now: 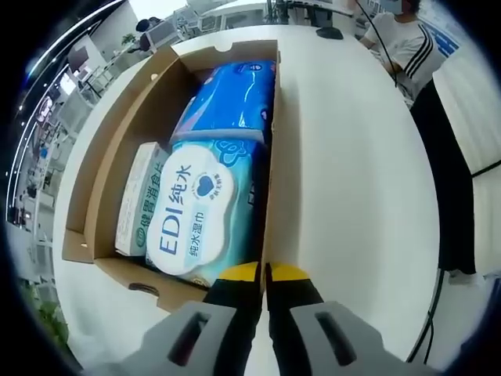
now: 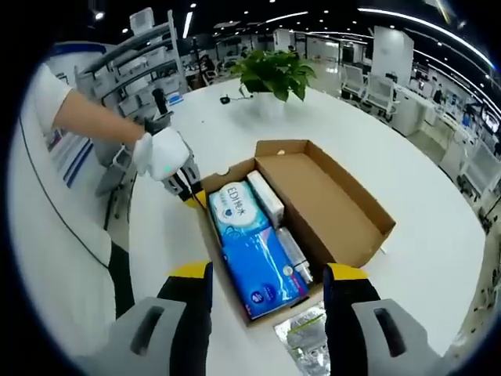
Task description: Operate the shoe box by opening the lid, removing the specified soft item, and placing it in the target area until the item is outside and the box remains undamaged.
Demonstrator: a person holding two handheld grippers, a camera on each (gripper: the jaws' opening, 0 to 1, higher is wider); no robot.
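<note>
Shoe box lay open on white table, wet-wipes pack inside at end nearest left gripper — jaws pinched together at box wall. Right gripper hovered wide. Better to grip pack's edge gently — avoid cardboard.

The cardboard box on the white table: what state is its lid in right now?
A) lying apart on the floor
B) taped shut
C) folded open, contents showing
C: in the right gripper view the lid stands folded back from the cardboard box, and the blue pack and the wipes pack lie exposed inside.
</note>
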